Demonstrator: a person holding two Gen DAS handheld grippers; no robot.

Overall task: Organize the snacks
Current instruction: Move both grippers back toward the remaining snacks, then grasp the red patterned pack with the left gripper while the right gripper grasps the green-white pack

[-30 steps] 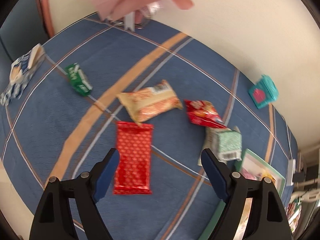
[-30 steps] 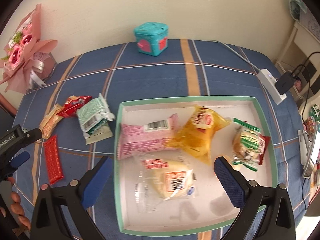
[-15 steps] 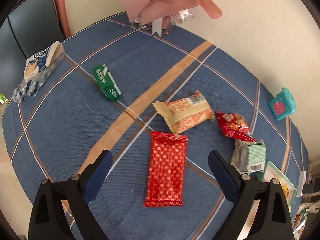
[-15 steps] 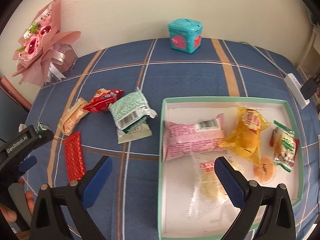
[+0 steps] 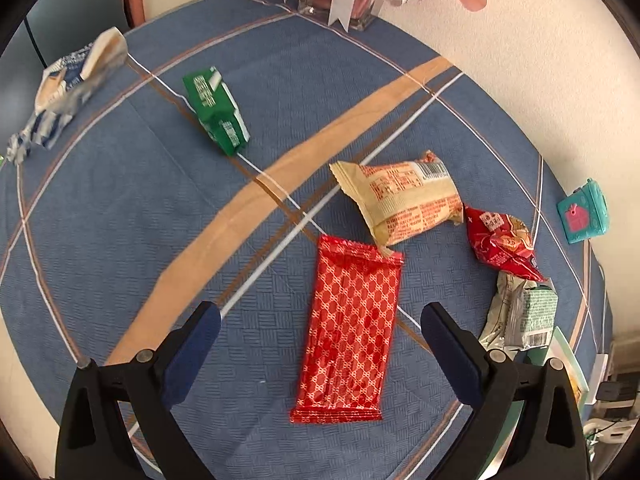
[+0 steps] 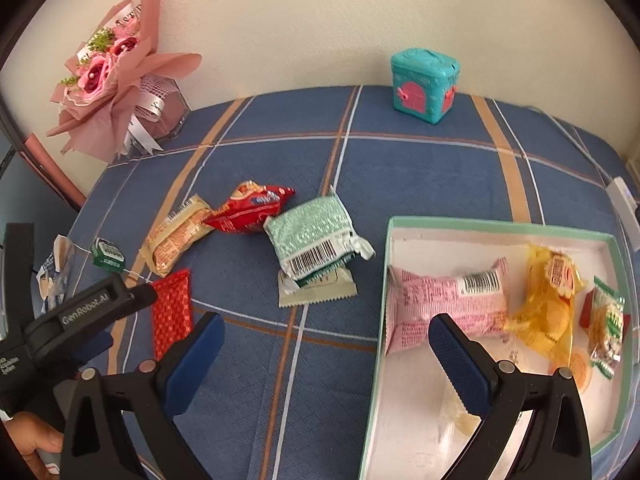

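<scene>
A red patterned wafer packet (image 5: 352, 328) lies flat on the blue checked cloth. My left gripper (image 5: 320, 312) hovers over it with its jaws opening, one on each side of the packet and not touching it. Beyond it lie a beige packet (image 5: 404, 196), a small red bag (image 5: 500, 244), a mint packet (image 5: 528, 316), a green carton (image 5: 216, 112) and a blue-white bag (image 5: 68, 88). My right gripper (image 6: 324, 322) stands open and empty above the cloth, just left of the green-rimmed tray (image 6: 500, 226). The tray holds a pink packet (image 6: 448, 300), a yellow bag (image 6: 548, 300) and others.
A pink bouquet (image 6: 116, 72) and a teal box (image 6: 424, 84) stand at the back by the wall. A white power strip (image 6: 622, 200) lies at the right edge. A person's hand (image 6: 32, 444) holds the left tool at the lower left.
My left gripper has sunk toward the red packet and its jaws have spread wider. The right gripper has swung left, so the tray now sits at the right of its view.
</scene>
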